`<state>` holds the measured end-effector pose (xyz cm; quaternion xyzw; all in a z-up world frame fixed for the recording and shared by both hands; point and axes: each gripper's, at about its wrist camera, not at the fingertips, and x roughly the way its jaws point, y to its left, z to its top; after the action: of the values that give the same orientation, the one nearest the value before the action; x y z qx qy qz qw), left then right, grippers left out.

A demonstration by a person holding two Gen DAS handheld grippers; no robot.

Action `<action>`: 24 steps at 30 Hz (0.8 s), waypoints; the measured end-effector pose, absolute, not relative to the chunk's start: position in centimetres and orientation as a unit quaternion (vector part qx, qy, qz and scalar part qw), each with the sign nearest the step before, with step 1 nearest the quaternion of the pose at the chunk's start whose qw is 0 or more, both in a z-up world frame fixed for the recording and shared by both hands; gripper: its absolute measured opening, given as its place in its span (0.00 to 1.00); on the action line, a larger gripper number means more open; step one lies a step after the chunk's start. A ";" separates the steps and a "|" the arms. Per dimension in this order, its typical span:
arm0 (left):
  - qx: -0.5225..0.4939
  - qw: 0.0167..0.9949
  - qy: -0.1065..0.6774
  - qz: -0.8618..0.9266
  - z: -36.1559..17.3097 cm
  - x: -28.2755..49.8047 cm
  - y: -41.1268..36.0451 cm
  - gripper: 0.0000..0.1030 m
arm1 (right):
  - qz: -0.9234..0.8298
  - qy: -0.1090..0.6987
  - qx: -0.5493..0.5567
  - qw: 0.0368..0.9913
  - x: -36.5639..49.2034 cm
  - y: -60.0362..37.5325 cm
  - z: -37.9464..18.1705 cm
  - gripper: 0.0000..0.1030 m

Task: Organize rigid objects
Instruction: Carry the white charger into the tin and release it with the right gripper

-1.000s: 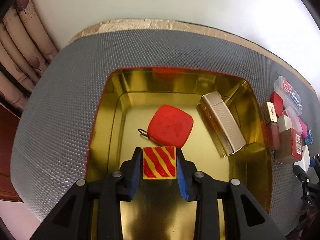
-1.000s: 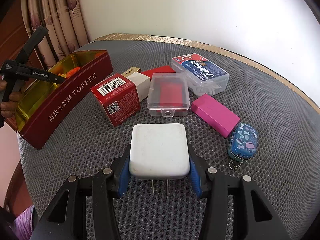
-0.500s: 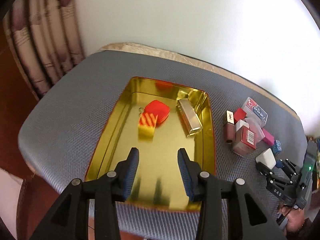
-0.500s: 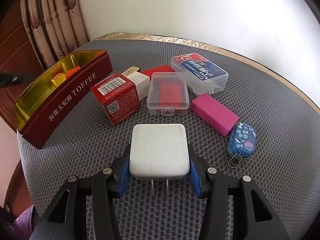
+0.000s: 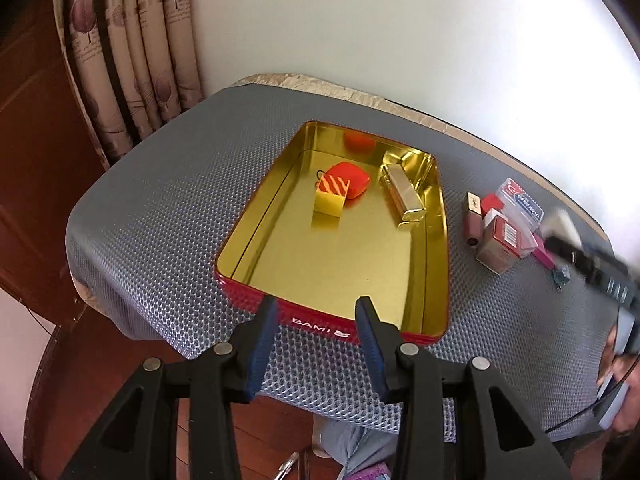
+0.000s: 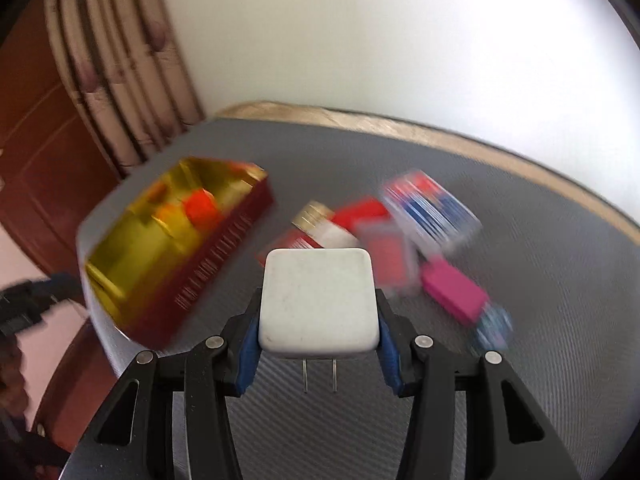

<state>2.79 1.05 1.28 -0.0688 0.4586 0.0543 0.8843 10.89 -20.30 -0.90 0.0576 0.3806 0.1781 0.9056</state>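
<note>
Now we held a white charger (image 6: 318, 300) clamped between the blue pads of our right gripper (image 6: 318, 312), its two prongs pointing back toward us. Our left gripper (image 5: 316, 336) stood part open with nothing between its jaws, hanging over the near wall of the tin (image 5: 438, 216).

Inside the tin, toward 12 o'clock, lay a striped block (image 5: 331, 196) touching a red pouch (image 5: 348, 185), with a gold bar (image 5: 402, 194) just beside them at 2 o'clock. At 3 o'clock of the tin, on the grey mat (image 5: 160, 220), sat the unsorted pile: a red box (image 5: 502, 244), a clear case (image 5: 520, 202) and a pink block (image 6: 454, 294).

We judged a few risks. The charger's smooth, rounded sides could slip from the pads if we swung it fast. Carried low, it could clip the tin's wall and shove the tin. Our two grippers could also collide over the tin.
</note>
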 end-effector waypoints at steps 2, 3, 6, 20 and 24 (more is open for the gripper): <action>-0.069 0.884 0.458 0.057 1.1 2.8 1.2 0.40 | 0.203 0.377 0.054 0.902 12.3 -17.9 0.5 0.45; -0.070 0.883 0.461 0.054 0.9 2.9 1.3 0.40 | 0.215 0.376 0.055 0.900 13.1 -16.6 1.1 0.45; -0.074 0.882 0.462 0.055 0.5 3.0 1.6 0.40 | 0.247 0.386 0.050 0.887 16.2 -12.4 1.9 0.45; -0.105 0.871 0.478 0.052 -0.4 3.6 3.3 0.40 | 0.276 0.471 0.010 0.838 26.0 -0.8 -1.7 0.45; -0.095 0.872 0.477 0.051 -0.5 3.8 3.1 0.40 | 0.274 0.486 0.011 0.830 27.5 0.9 -2.4 0.45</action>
<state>3.78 3.08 -0.46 -0.0948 0.4767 0.0509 0.8724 27.48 0.91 -2.44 0.0109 0.4862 0.2742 0.8297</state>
